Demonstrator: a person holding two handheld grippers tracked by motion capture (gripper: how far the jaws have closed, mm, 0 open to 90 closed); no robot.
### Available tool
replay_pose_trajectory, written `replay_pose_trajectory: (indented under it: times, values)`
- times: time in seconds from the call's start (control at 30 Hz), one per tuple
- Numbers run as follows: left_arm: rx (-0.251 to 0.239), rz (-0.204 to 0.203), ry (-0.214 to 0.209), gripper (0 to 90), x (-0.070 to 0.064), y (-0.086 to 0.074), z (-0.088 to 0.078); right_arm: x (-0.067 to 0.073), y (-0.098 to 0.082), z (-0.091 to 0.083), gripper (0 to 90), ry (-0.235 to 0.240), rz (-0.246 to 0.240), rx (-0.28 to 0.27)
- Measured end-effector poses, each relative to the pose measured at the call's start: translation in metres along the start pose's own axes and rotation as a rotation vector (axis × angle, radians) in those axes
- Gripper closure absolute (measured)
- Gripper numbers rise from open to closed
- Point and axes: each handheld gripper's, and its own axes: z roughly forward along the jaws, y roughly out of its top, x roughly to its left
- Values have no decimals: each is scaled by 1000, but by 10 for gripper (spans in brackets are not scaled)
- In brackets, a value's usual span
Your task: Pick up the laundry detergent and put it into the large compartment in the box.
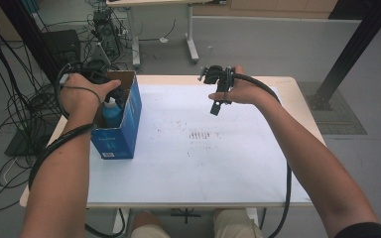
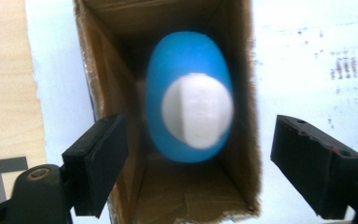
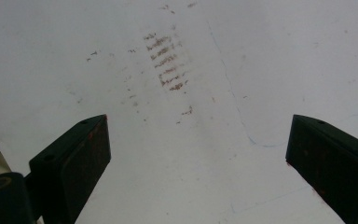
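Observation:
An open blue cardboard box [image 1: 128, 126] stands at the left of the table, and a blue bottle [image 1: 111, 114] with a white cap stands upright in it. My left gripper [image 1: 115, 95] hovers over the box mouth. The left gripper view looks straight down into the box [image 2: 242, 140] at the bottle [image 2: 186, 60], blurred and close, and my left gripper [image 2: 200, 135] is open wide with nothing between its jaws. My right gripper [image 1: 218, 103] hangs above the far middle of the table. In its own view my right gripper [image 3: 198, 133] is open and holds nothing.
A white sheet [image 1: 203, 163] with a patch of brown marks [image 1: 198, 134] covers the wooden table [image 1: 305, 106]. Those brown marks [image 3: 168, 65] lie beyond the right jaws. Cables, equipment and table legs crowd the floor behind and to the left.

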Motion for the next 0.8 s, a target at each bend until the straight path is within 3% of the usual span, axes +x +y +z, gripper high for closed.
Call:
replay_pose_trajectory:
  times: [0.57, 0.8]
  values:
    - [-34, 148, -47, 109, -23, -5, -23, -4, -2, -2, 58, -7, 37, -4]
    - [-32, 262, -65, 87, -42, -5, -27, -11, -7, -3, 55, -4, 55, -21]
